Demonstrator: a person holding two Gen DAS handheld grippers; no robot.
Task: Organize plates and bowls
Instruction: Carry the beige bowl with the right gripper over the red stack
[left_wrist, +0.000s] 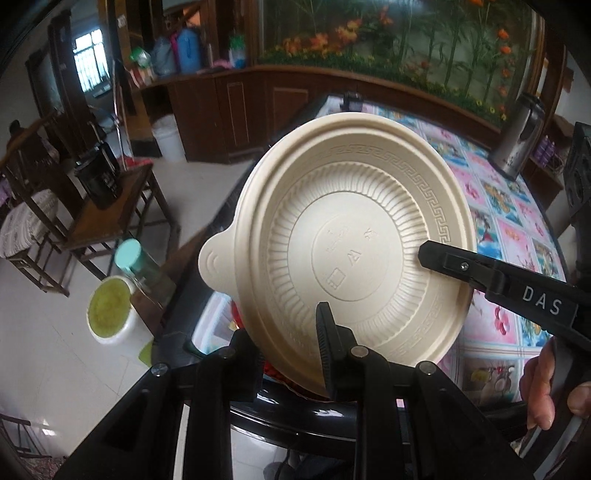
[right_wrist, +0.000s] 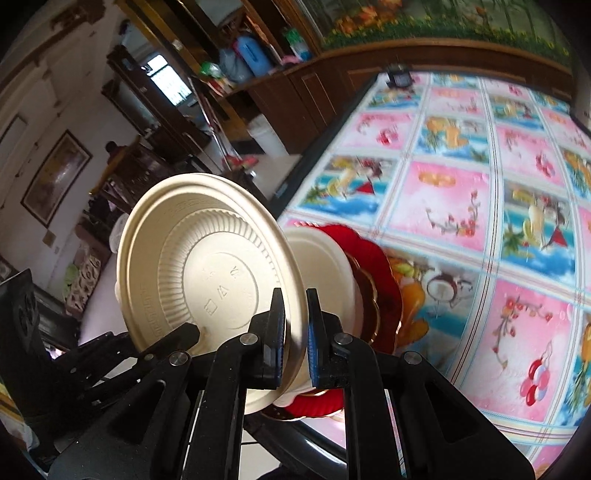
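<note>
Plate (left_wrist: 354, 240), beige, thin moulded disposable, was held on edge mid-frame in both views, underside to the cameras: looked light, a bit flexible, smooth, so the rim was the sensible hold. Right gripper (right_wrist: 295, 332) was clamped on its rim, left gripper (left_wrist: 295, 354) had the lower rim between its fingers, contact unclear. Behind it in the right view, beige bowl (right_wrist: 325, 258) sat on a red plate (right_wrist: 376, 273), bowl contents not visible.

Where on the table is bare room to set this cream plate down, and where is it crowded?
Free: the wide tablecloth between the red plate and the far wooden cabinet. Crowded: the near edge, where the cream plate, a cream bowl and both grippers meet.
</note>
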